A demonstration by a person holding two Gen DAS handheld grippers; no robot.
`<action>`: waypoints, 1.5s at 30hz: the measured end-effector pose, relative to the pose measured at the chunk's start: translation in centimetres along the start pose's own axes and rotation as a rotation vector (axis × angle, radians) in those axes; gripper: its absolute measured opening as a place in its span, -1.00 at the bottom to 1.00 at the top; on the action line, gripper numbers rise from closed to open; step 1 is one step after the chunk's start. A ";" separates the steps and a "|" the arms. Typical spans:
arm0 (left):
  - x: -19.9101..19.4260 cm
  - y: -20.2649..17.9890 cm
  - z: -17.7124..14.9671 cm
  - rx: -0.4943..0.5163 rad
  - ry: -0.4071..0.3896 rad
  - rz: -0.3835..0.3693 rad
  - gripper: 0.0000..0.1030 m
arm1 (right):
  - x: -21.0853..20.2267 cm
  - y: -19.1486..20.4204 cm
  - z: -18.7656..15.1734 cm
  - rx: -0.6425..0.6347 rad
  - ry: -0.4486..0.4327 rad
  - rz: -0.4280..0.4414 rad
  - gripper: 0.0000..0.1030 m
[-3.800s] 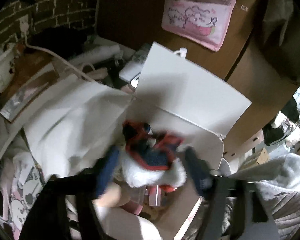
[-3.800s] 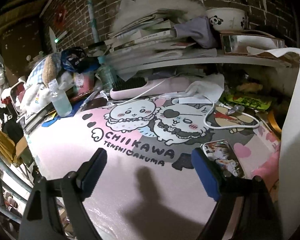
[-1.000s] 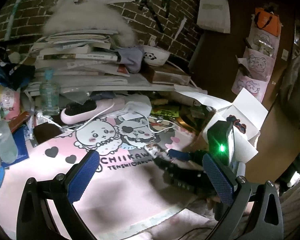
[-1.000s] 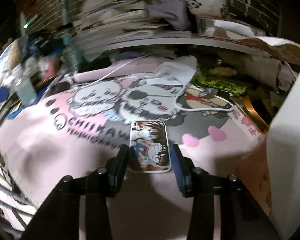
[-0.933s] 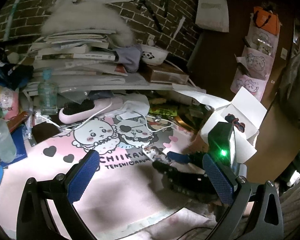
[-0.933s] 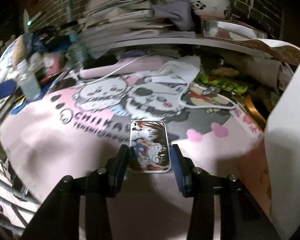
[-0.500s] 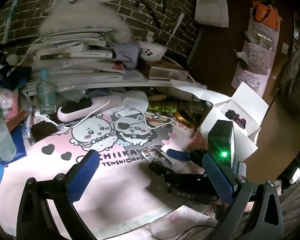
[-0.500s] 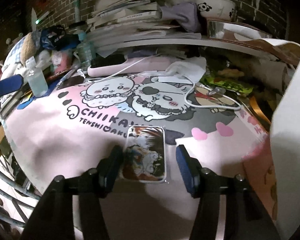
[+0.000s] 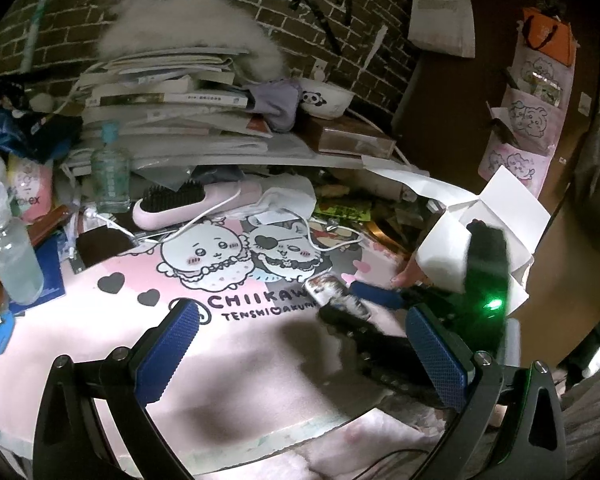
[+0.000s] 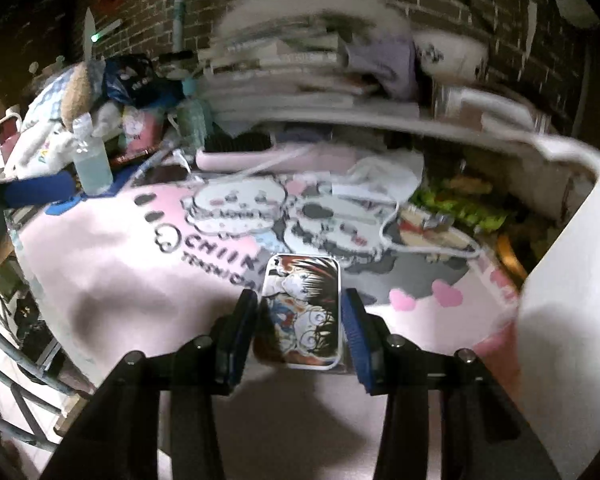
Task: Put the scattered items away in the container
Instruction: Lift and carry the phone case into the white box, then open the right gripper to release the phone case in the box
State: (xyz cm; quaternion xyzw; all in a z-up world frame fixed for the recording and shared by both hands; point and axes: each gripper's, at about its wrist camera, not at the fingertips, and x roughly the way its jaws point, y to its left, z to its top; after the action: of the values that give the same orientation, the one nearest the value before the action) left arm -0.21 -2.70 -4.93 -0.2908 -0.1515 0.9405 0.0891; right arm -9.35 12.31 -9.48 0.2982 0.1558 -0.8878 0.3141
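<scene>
Two blue pads of the right gripper (image 10: 300,320) pinch the long edges of a flat illustrated tin (image 10: 306,312) at lower centre of the right wrist view, tilting it up off the pink mat (image 10: 112,280). Half a second ago those pads stood wider and the tin lay flat. The left gripper (image 9: 300,354) hangs spread and empty across the bottom of its frame. The white box (image 9: 496,216), the container, sits open at the right edge of the left view, near the tin. The hold is shallow on smooth metal edges, so I judge a quick swing toward the box could let the tin slip and drop.
</scene>
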 end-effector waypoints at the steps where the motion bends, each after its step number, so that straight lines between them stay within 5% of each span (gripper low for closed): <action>1: -0.1 0.0 0.0 0.003 -0.002 -0.001 1.00 | -0.5 0.0 0.4 -0.003 -0.010 -0.007 -0.22; 10: -1.1 -0.9 0.6 0.026 -0.034 -0.007 1.00 | -6.1 -2.3 3.7 0.023 -0.101 -0.047 -0.22; 17: -0.5 -3.1 1.1 0.066 -0.019 -0.038 1.00 | -11.7 -7.8 4.7 0.058 -0.130 -0.013 -0.22; 26: 1.3 -5.7 1.7 0.110 0.009 -0.074 1.00 | -14.6 -15.9 5.1 0.119 0.061 0.003 -0.22; 35: 2.5 -6.8 2.0 0.124 0.041 -0.090 1.00 | -11.7 -17.7 4.6 0.111 0.301 0.067 -0.22; 42: 3.1 -7.2 2.4 0.125 0.049 -0.109 1.00 | -9.7 -17.5 5.0 0.045 0.374 0.012 -0.20; 45: 3.0 -7.5 2.6 0.123 0.048 -0.115 1.00 | -9.7 -17.3 4.9 0.046 0.356 0.007 0.03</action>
State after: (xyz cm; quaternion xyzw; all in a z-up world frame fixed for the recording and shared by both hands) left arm -3.54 4.47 -1.97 -0.2981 -0.1077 0.9341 0.1642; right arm -16.66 27.63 1.95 0.4584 0.1877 -0.8231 0.2777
